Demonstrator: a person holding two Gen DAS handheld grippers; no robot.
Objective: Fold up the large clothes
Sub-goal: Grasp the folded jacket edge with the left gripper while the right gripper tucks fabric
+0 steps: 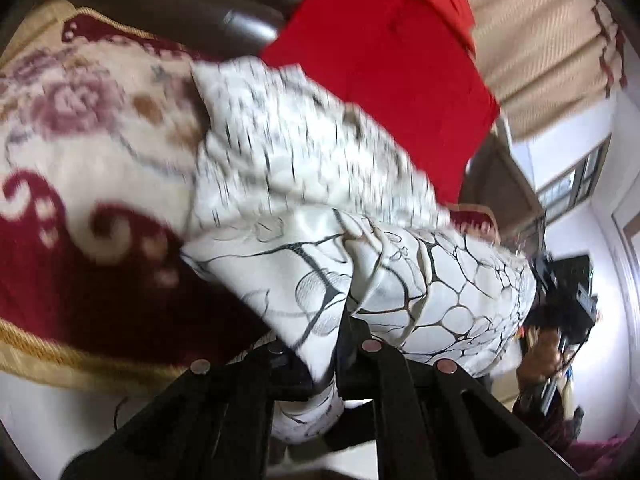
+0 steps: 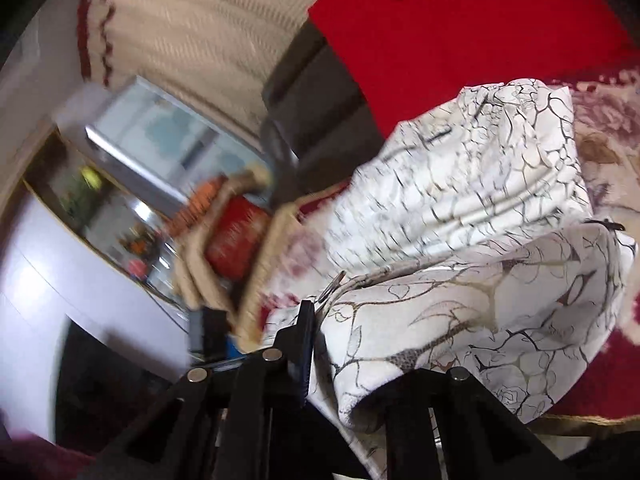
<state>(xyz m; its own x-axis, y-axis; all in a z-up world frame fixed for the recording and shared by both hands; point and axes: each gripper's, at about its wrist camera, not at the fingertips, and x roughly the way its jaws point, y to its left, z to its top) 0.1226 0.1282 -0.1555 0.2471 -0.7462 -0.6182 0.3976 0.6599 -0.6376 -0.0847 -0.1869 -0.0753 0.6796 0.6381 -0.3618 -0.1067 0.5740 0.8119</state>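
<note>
White, black-veined fabric of the garment is pinched in the closed left gripper and the near-closed right gripper, raised above the floral blanket, and could be lost from either narrow grip if pulled taut.

The left hand-held gripper points down at a slant, its 2 black fingers pinched together on a fold of the white, black-veined garment. The right hand-held gripper tilts down more gently; its left finger presses the same garment's edge, while cloth drapes over and hides the other finger. In the left wrist view the person's right hand shows at the far right, wrapped around the right hand-held gripper's handle
</note>
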